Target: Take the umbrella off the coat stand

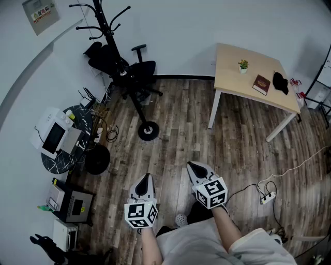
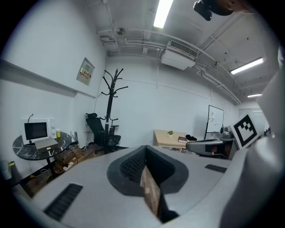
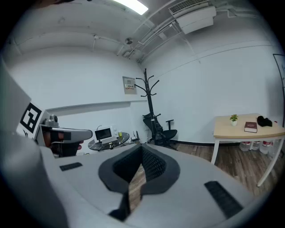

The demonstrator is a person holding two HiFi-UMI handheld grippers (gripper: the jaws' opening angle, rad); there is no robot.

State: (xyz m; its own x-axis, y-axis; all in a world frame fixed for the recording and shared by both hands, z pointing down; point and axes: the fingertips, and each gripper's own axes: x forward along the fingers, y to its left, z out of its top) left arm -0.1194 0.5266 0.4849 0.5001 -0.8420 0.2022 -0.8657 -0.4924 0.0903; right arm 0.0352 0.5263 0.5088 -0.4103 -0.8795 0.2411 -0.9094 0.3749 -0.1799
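Jaws together, chair (image 1: 135,72) beside coat stand (image 1: 106,26) (table (image 1: 232,83) well apart)

Wall sign (image 1: 40,14) — print unreadable.

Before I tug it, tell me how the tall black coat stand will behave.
Probably tippy: the tall black coat stand rises on one thin pole from a small round base. Likely stiff; its hooked top may sway.

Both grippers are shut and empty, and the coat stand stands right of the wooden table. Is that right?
No: the head view shows the coat stand left of the wooden table. The left gripper and right gripper are indeed shut and empty.
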